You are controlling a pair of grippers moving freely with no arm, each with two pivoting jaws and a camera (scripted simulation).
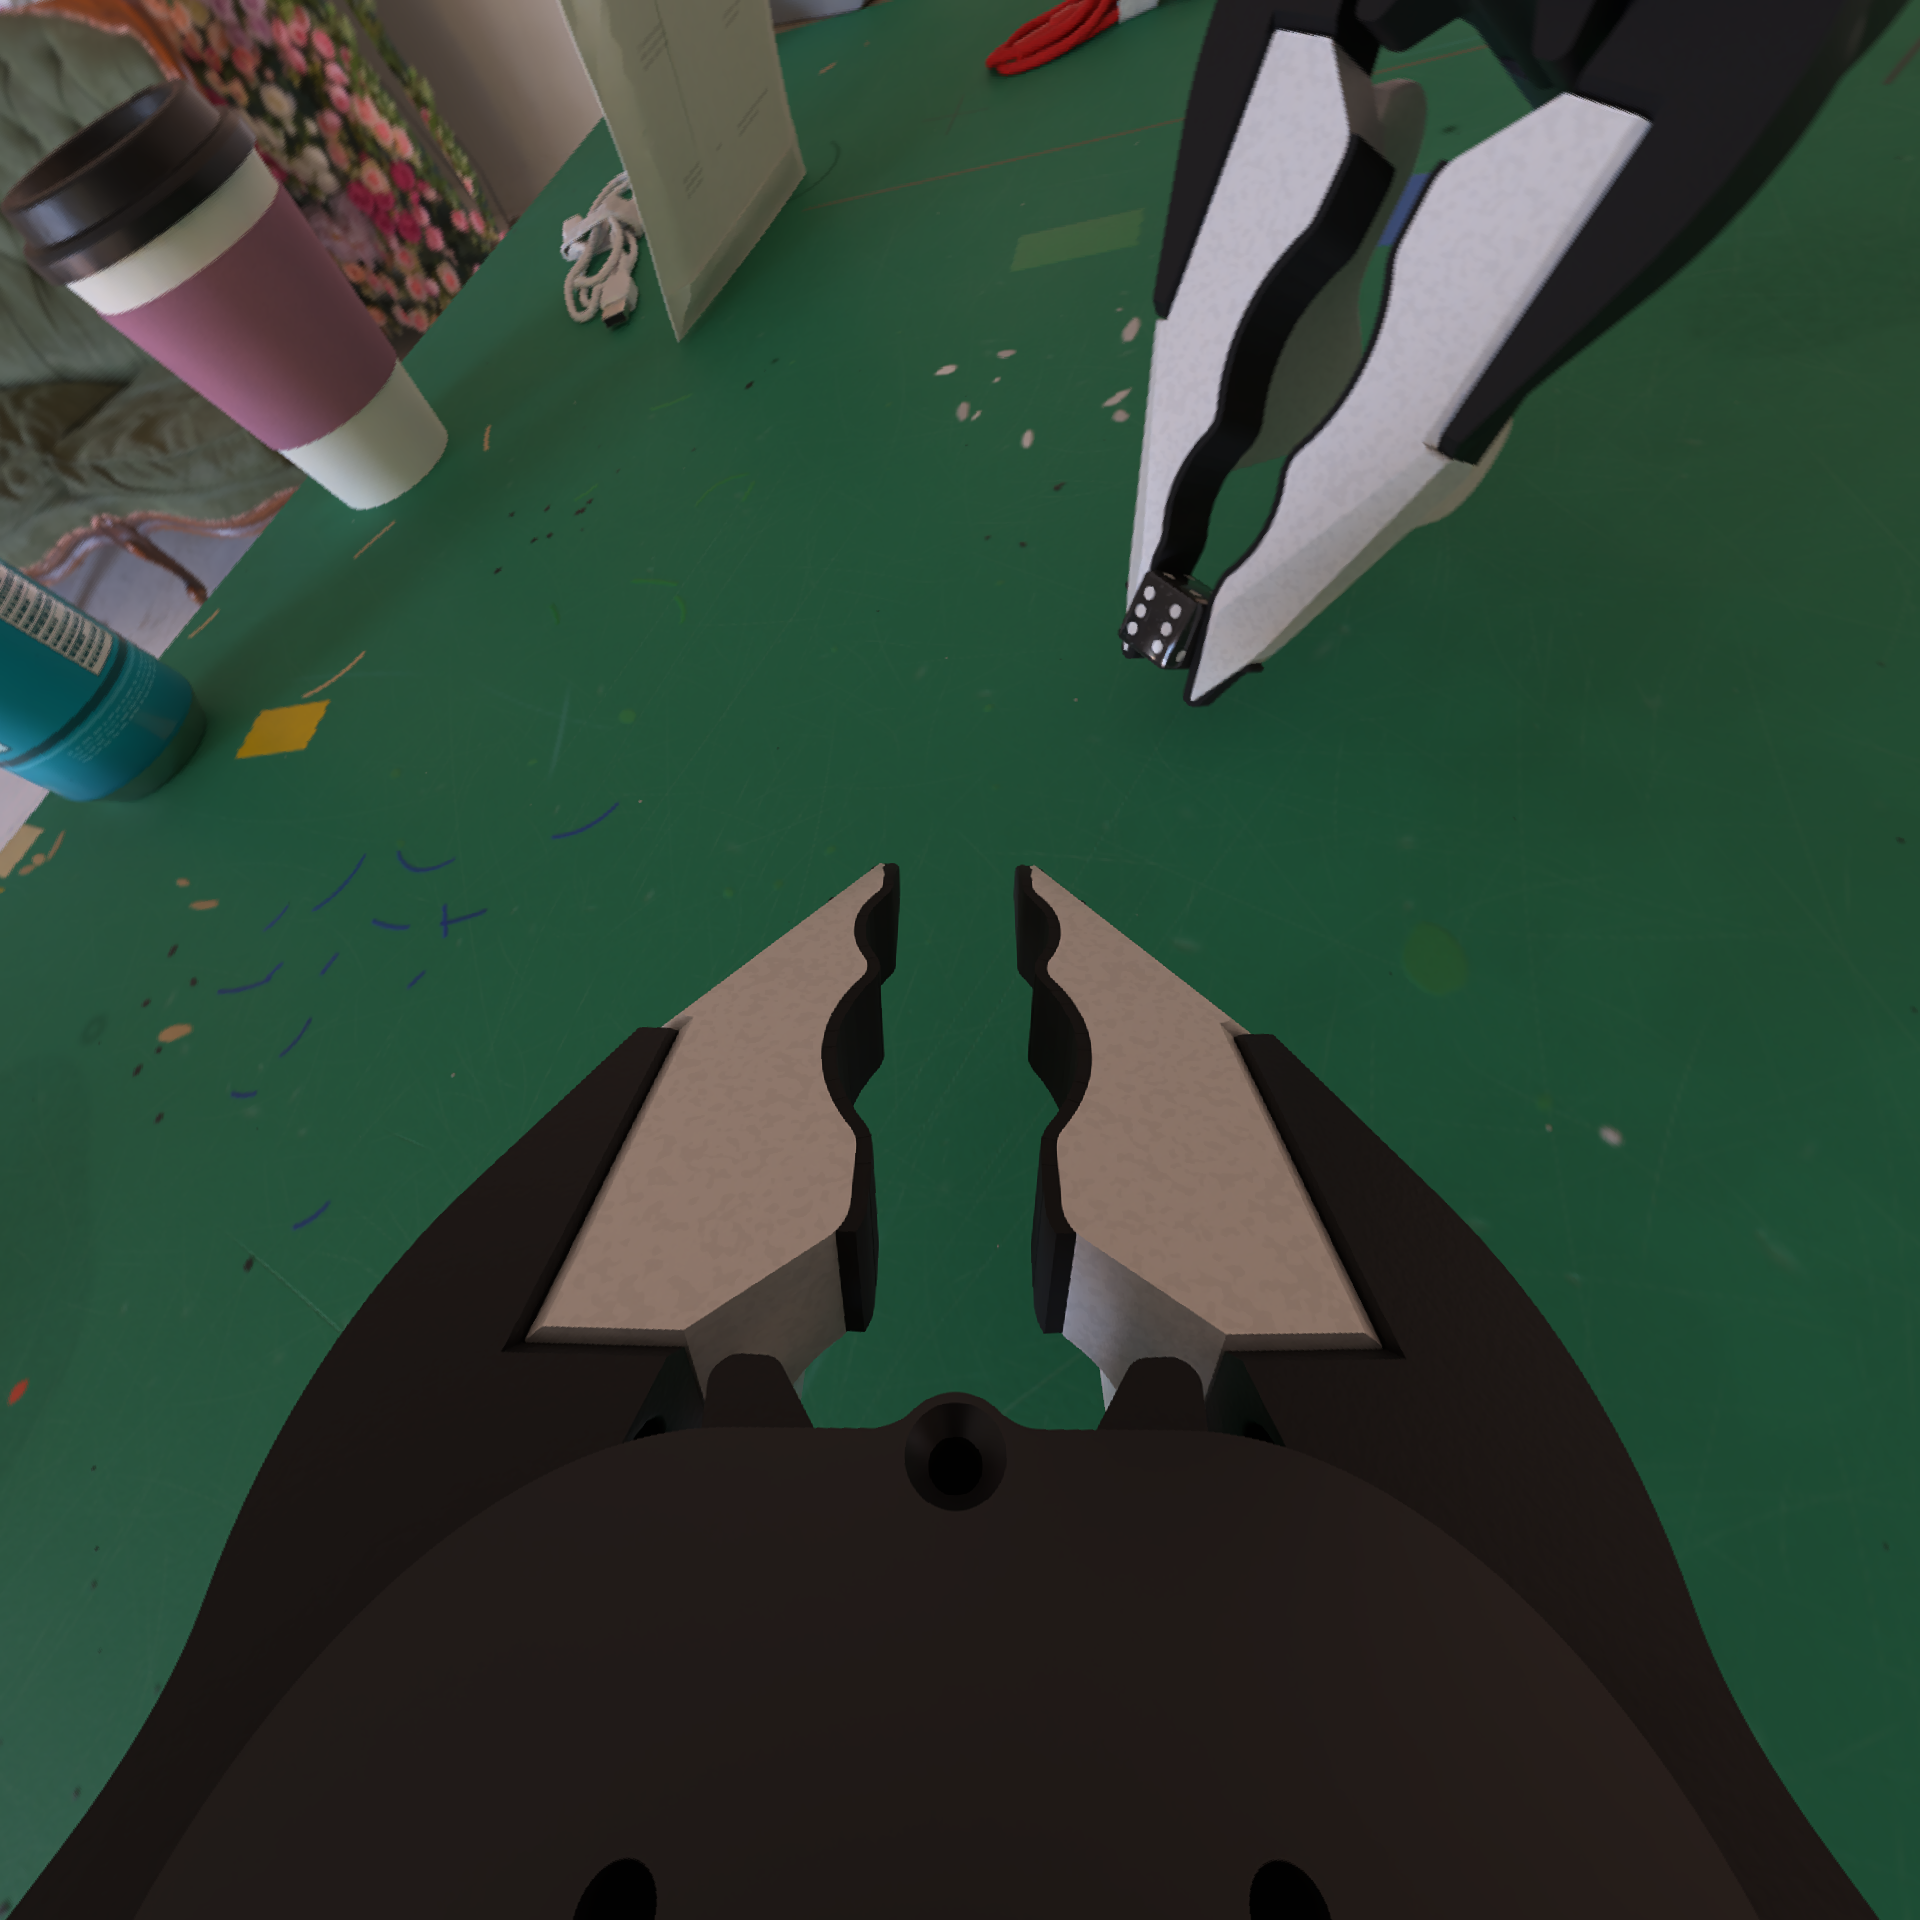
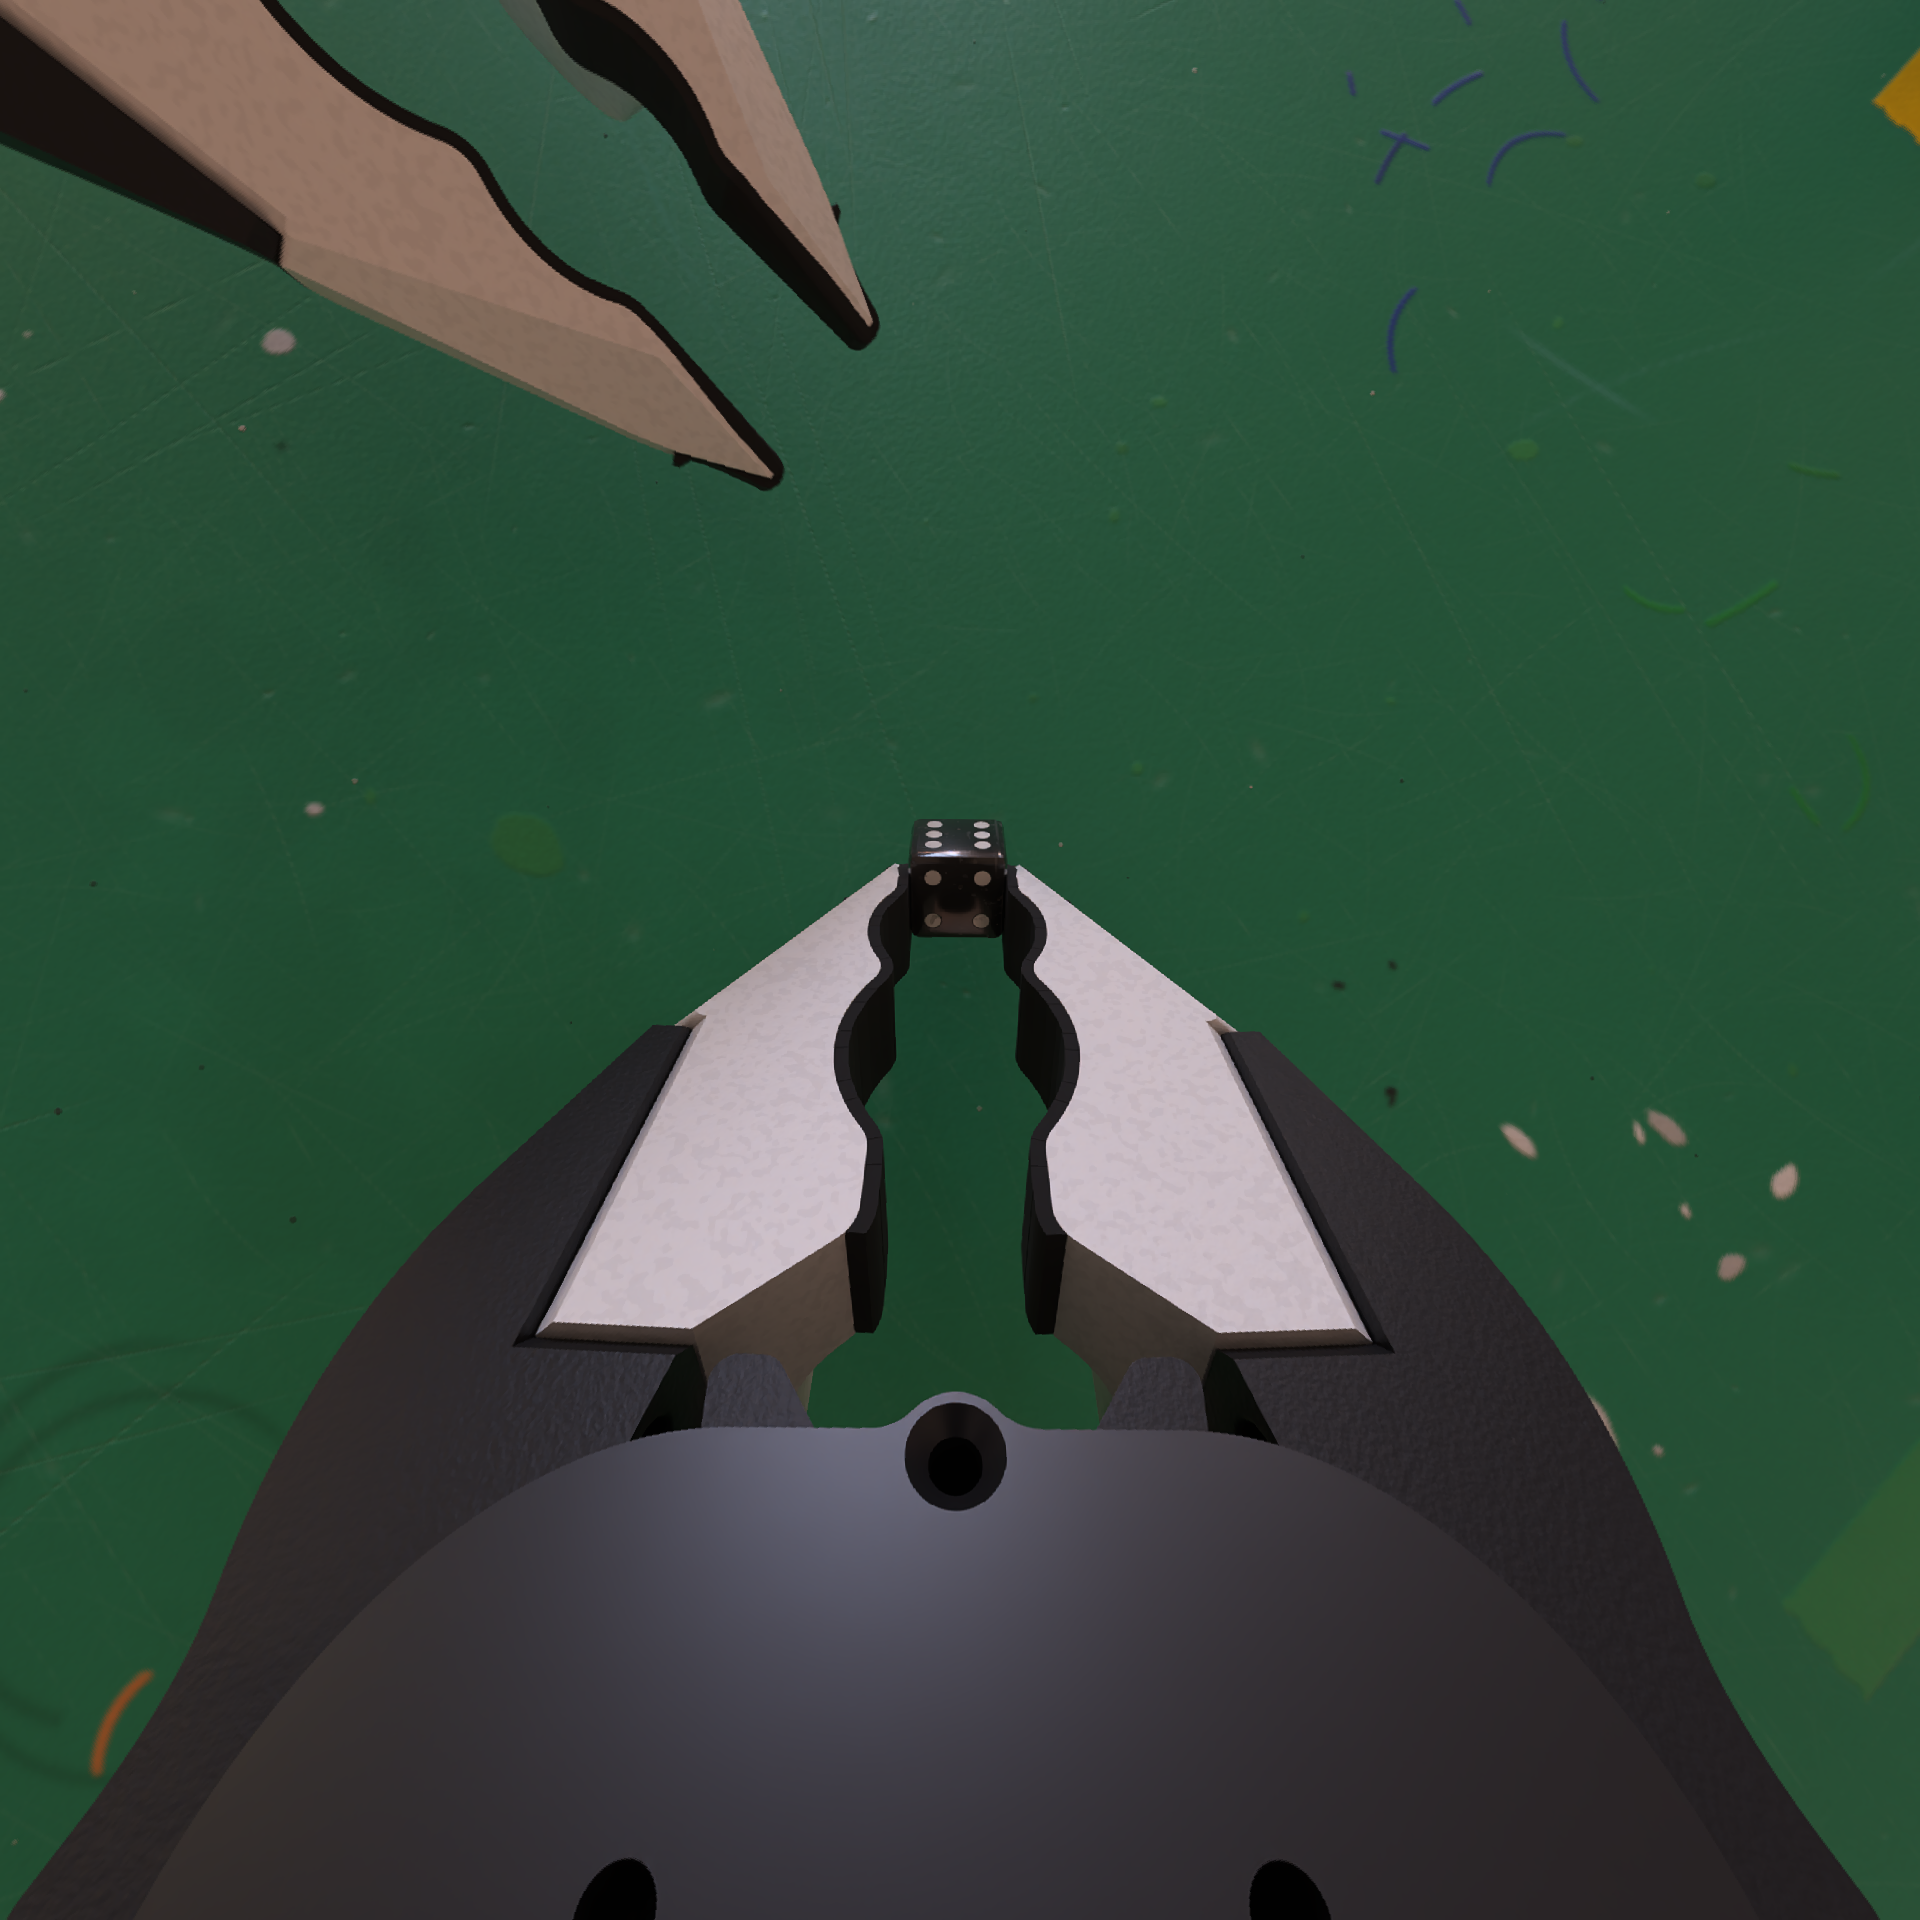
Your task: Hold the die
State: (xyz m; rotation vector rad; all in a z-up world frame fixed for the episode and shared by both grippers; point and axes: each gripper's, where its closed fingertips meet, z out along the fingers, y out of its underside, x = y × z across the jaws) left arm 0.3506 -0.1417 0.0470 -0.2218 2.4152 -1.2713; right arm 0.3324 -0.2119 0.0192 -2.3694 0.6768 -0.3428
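In the left wrist view, the left tongs [image 1: 956, 868] hang above the green surface [image 1: 831, 675] with a narrow gap between their tips and nothing held. Farther off on the right, the right tongs [image 1: 1179, 655] point down at the surface with the black die [image 1: 1162, 629] clamped between their tips, its six-pip face turned toward this camera. At the far left stands a paper cup [image 1: 223, 296] with a mauve sleeve and dark lid, and below it lies a teal container [image 1: 88, 707]. A coiled white cable [image 1: 601, 260] sits beside a pale upright card [image 1: 691, 145], and a red cord [image 1: 1055, 36] lies at the top edge.

In the right wrist view, the right tongs [image 2: 956, 868] are closed onto the die [image 2: 956, 878], which sits right at the fingertips, partly sticking out beyond them. Whether it touches the surface [image 2: 1247, 623] I cannot tell. The left tongs [image 2: 821, 405] show at the upper left, slightly parted, empty, and well apart from the die.
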